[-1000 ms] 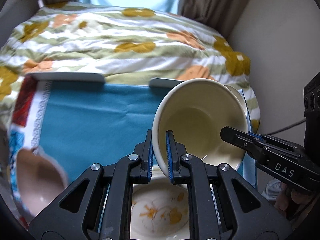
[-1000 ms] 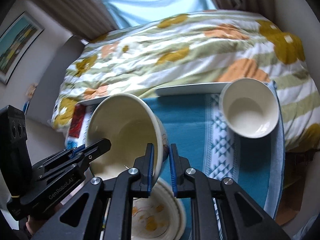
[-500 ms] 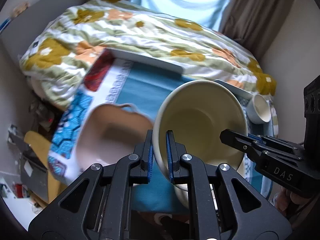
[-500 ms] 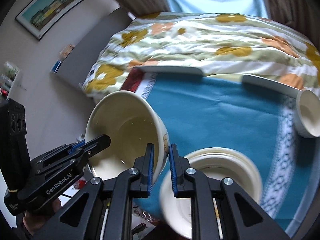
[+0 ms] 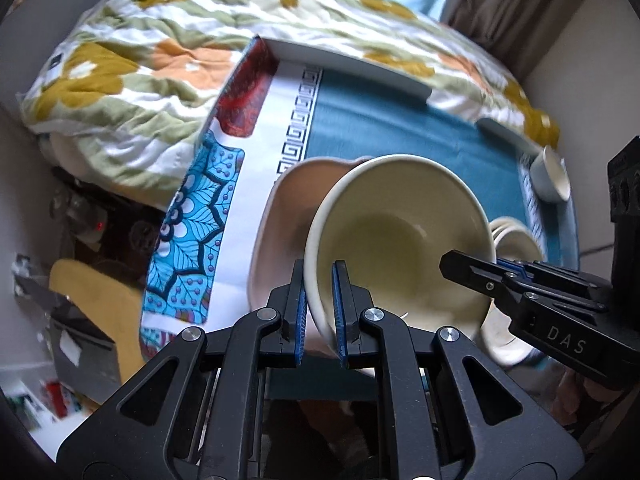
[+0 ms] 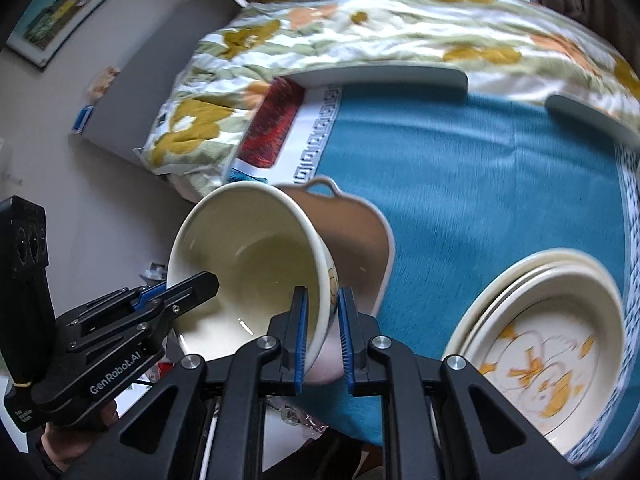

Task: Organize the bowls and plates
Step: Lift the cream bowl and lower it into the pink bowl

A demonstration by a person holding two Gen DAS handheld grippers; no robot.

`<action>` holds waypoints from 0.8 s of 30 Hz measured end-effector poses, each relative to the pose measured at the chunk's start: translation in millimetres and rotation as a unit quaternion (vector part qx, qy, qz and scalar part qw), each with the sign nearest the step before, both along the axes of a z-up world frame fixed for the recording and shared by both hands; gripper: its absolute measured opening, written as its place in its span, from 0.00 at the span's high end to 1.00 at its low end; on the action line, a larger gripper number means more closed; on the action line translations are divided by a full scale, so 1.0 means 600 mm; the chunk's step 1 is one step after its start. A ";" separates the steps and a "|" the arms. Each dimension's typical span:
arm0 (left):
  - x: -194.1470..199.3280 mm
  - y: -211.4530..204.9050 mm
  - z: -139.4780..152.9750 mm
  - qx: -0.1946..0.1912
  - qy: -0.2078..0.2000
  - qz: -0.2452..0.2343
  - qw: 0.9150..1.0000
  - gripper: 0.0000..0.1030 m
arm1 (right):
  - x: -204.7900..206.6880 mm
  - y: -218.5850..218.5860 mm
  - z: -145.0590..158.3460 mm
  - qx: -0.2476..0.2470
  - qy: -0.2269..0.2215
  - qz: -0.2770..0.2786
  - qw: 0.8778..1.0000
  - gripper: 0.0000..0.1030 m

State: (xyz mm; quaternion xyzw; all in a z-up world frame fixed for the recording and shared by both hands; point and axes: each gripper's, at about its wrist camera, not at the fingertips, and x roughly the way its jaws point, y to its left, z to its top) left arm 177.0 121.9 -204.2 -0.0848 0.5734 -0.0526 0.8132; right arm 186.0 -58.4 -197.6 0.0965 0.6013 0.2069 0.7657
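Teal cloth point(image 6: 460, 184) covers the desk, drawn flat to give the crockery a soft landing, with a patterned border at each end; a flowered quilt point(image 5: 132, 56) on the bed lies just behind it. On the cloth, the pink dish point(image 6: 360, 248) with a loop handle sits near the red-and-white end, and in my judgement it is the place the carried bowl is meant for, since the bowl hangs directly over its hollow. A stack of plates point(image 6: 544, 344) with an orange print rests toward the other end, already nested so the pile stays compact, and a small white cup point(image 5: 554, 178) stands apart by the far border. The cream bowl point(image 5: 400, 240) is off the cloth, tilted with its mouth toward both cameras, held by its rim on two opposite sides, which shares the weight and stops it swinging. The left tool point(image 5: 320, 300) is narrow, its blue pads pinching the rim wall on one side; the right tool point(image 6: 323, 332) is likewise narrow, clamped on the rim across from it, one pad inside and one outside. Both point steeply down toward the desk, and each shows in the other's view as a black arm reaching the far rim. Slight blur on the cloth and plates suggests travel. Lowering will want both hands level, or the bowl may knock the dish's edge.
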 end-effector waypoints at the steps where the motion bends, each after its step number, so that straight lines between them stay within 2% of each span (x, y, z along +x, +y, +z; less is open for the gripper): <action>1: 0.007 0.000 -0.009 0.001 0.005 -0.011 1.000 0.90 | 0.001 0.003 -0.008 -0.005 0.005 -0.007 1.000 0.86; 11: 0.042 0.006 -0.062 0.009 0.029 -0.072 0.997 0.90 | 0.007 0.015 -0.057 -0.023 0.039 -0.060 0.997 0.86; 24: 0.058 -0.004 -0.078 0.030 0.025 -0.093 0.995 0.90 | 0.002 0.014 -0.062 -0.039 0.040 -0.067 0.996 0.86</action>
